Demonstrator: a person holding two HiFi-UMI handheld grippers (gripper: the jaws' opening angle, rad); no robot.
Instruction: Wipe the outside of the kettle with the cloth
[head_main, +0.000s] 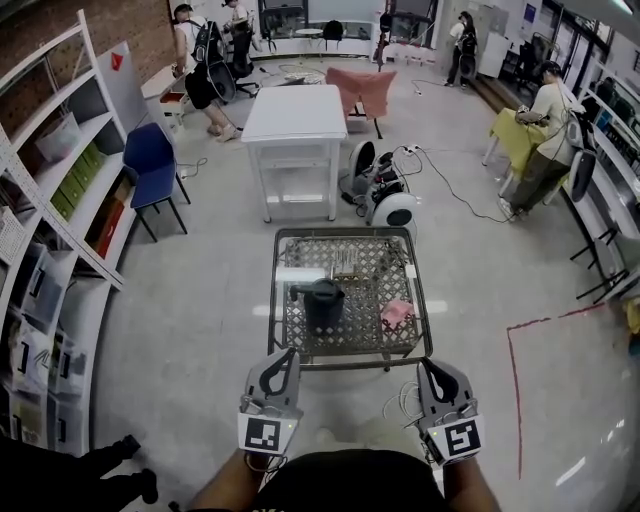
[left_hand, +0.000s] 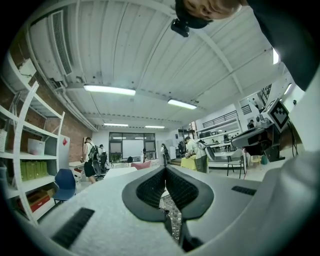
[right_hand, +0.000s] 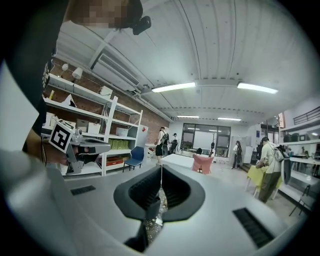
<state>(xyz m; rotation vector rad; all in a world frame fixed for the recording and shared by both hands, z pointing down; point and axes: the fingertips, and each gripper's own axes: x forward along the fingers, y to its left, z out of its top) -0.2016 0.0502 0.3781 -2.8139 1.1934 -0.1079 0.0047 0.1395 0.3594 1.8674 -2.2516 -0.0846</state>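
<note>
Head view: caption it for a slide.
The left gripper and right gripper, both shut, before a mesh table holding a dark kettle and pink cloth.

Cloth (head_main: 397, 314) folds prob. too small

The kettle (head_main: 322, 302) stands on the low table (head_main: 352, 361), left of its middle. The cloth (head_main: 397, 314) lies on the same table to the kettle's right, near the right edge and apart from the kettle. Behind the low table stands a taller table (head_main: 296, 112), with a chair (head_main: 152, 165) and shelves (head_main: 60, 175) off to its left, while the left gripper (head_main: 286, 355) and the right gripper (head_main: 428, 365) sit side by side before the low table's near edge, apart from each other.
</note>
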